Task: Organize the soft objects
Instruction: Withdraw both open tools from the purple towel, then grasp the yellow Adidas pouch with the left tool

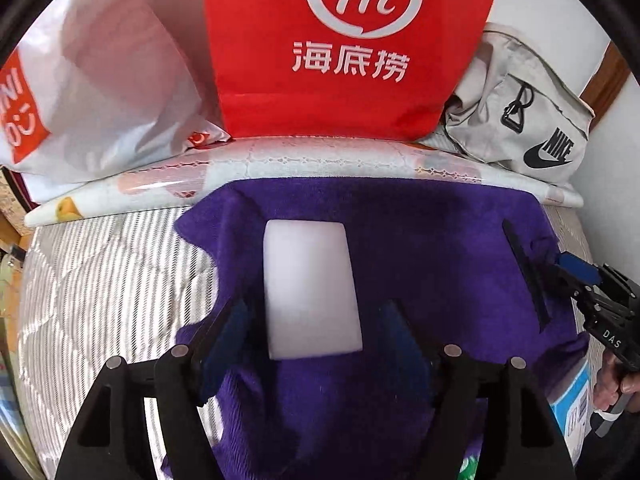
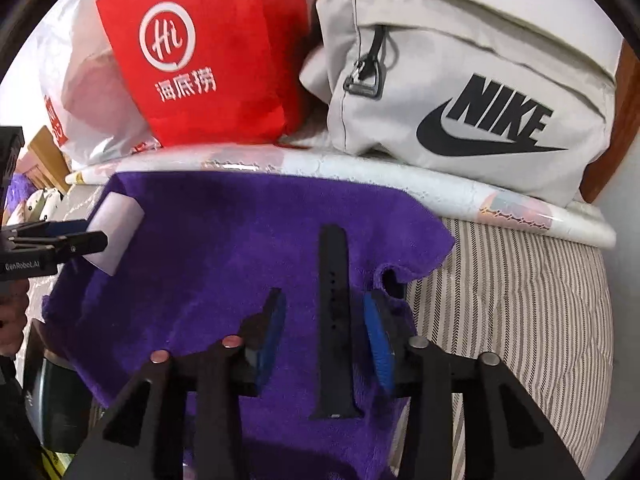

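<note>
A purple towel [image 1: 440, 240] [image 2: 220, 240] lies spread on a striped bed cover. On it rests a white foam block [image 1: 312, 288] [image 2: 116, 232]. My left gripper [image 1: 316, 320] straddles the block's near end, jaws open, with a gap on each side. A black watch strap [image 2: 332, 312] [image 1: 524, 272] lies lengthwise on the towel's right part. My right gripper [image 2: 324, 316] stands over the strap with its blue pads [image 2: 376, 332] apart from it on both sides. Each gripper also shows at the edge of the other's view.
A red paper bag [image 1: 340, 40] [image 2: 208, 60], a white plastic bag [image 1: 100, 80] and a beige Nike bag [image 2: 460, 80] [image 1: 520, 112] stand behind a rolled patterned sheet [image 1: 320, 156]. Striped bedding [image 2: 520, 300] extends on both sides. A blue-white box [image 1: 576, 408] sits at the right.
</note>
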